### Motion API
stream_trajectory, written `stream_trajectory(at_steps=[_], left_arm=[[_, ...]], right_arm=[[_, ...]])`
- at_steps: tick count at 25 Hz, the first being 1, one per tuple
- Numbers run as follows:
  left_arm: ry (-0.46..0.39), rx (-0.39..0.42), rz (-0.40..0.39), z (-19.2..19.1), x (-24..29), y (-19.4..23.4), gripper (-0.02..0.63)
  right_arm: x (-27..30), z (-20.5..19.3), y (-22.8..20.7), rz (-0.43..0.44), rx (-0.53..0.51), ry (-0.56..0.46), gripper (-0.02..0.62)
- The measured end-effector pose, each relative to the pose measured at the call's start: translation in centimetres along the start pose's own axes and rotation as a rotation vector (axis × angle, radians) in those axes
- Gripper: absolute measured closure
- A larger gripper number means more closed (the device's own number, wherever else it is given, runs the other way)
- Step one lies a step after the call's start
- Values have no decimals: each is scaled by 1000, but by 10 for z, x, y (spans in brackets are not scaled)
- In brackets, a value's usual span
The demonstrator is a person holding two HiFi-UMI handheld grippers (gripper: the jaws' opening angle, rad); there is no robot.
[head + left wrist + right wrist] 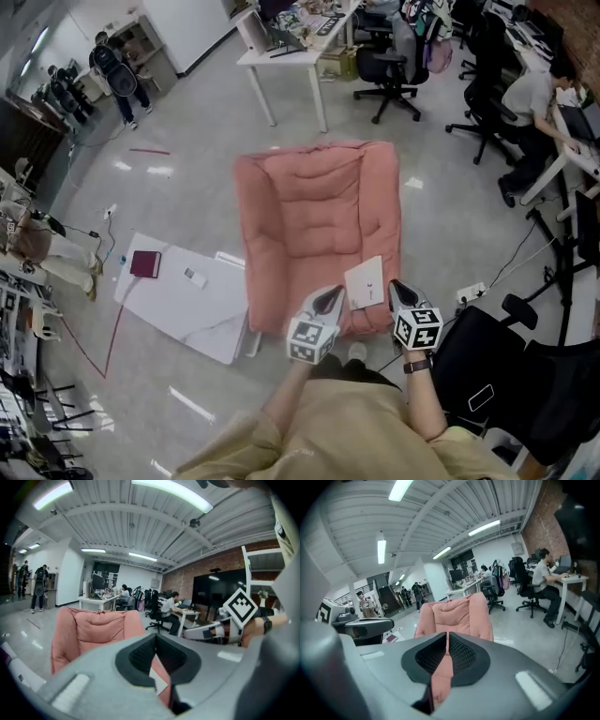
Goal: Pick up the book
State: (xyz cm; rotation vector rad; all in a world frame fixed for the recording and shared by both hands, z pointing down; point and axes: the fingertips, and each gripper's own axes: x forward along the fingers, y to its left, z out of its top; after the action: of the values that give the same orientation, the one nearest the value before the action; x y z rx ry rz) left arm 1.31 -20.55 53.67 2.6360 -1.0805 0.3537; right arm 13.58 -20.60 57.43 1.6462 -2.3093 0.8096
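A white book lies flat on the front right part of a pink cushioned floor sofa. My left gripper hovers just left of the book's near edge, and my right gripper just right of it. Neither touches it. The left gripper view has the shut tips meeting, with a corner of the book showing beneath them. In the right gripper view, my right gripper has its jaws together and empty, the pink sofa ahead. A maroon book lies on a white board on the floor, left.
A black office chair stands close at my right, with a power strip and cables on the floor. Further back are a white table, office chairs, a seated person and standing people.
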Motion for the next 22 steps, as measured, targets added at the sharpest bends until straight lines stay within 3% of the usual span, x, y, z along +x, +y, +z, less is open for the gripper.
stream_trajectory(at_steps=[5, 8, 11, 17, 22], left_arm=[[106, -52, 12, -34, 40, 31, 606], [177, -91, -16, -66, 61, 31, 606], [250, -119, -50, -103, 75, 27, 606], [325, -160, -66, -152, 96, 39, 606], [359, -194, -65, -180, 106, 48, 606]], right_arm=[[47, -53, -26, 27, 48, 186, 533], [68, -113, -37, 43, 88, 378, 426], [83, -169, -43, 24, 45, 525, 332], [132, -213, -67, -17, 52, 501, 327], [167, -227, -93, -44, 47, 496, 327]])
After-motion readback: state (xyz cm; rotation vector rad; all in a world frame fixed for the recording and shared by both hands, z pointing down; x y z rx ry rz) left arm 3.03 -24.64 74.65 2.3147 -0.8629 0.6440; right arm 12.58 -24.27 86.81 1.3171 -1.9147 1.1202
